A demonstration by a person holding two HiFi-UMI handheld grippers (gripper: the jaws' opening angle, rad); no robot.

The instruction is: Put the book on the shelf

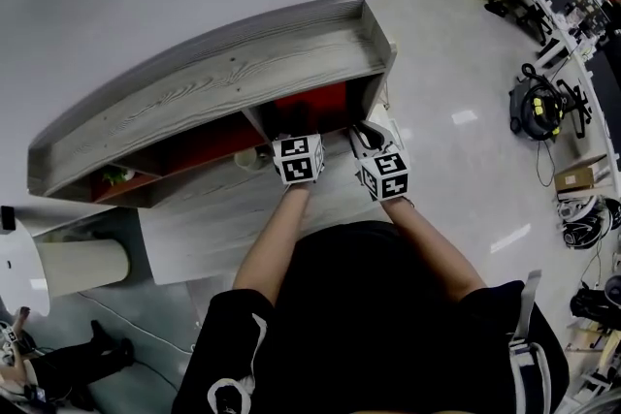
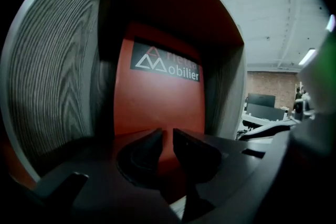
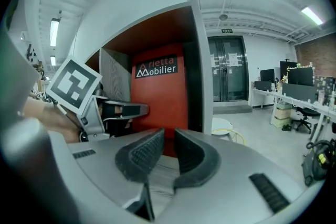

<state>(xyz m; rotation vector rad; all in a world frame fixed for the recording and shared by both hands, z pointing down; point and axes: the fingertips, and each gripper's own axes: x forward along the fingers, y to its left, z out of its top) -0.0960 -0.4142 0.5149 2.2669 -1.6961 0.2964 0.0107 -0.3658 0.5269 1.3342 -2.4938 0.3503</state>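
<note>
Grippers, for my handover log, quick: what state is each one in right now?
Left gripper: barely open, slim gap, holding nothing.
Right gripper: barely open, slim gap, holding nothing.

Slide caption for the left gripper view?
Left gripper, jaws slightly apart and empty, faces the shelf's red back panel.
</note>
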